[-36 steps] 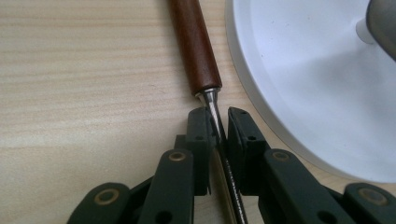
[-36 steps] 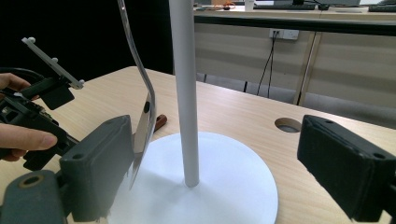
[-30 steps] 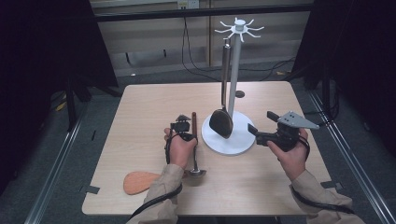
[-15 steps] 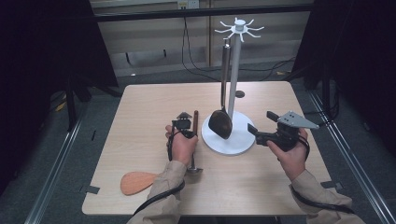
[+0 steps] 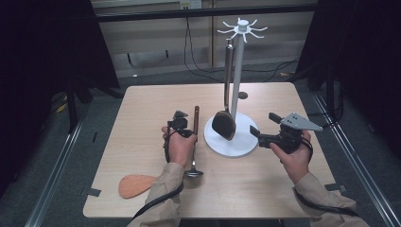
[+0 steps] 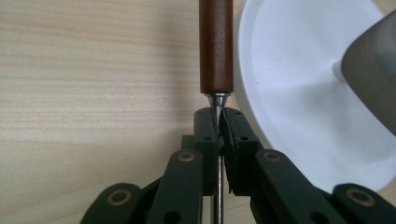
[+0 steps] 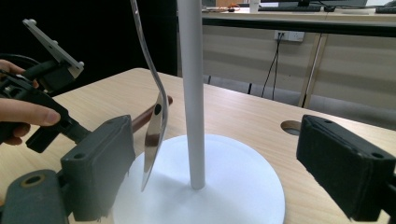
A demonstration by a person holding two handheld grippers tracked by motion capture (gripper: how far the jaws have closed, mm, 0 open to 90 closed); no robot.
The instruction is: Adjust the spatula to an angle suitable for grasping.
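A ladle lies on the table left of the stand, with a brown wooden handle (image 5: 196, 118) and a metal bowl (image 5: 194, 173) towards the near edge. My left gripper (image 6: 219, 119) pinches the ladle's thin metal shaft just below the wooden handle (image 6: 216, 46). Its jaws have just been closing with the shaft between them. In the high view it (image 5: 193, 141) sits under the left hand. My right gripper (image 7: 222, 172) stands open, low and level, facing the white stand's pole (image 7: 191, 93), apart from it. In the high view it (image 5: 257, 132) is at the base's right edge.
The white stand has a round base (image 5: 236, 144) and hooks on top (image 5: 242, 29). A dark spatula (image 5: 224, 124) hangs from one hook, its blade just above the base. A flat orange-brown spatula (image 5: 135, 185) lies near the table's front left corner. A small hole (image 5: 242, 95) is behind the stand.
The left hand has shifted only slightly over the ladle. The right hand has kept still.
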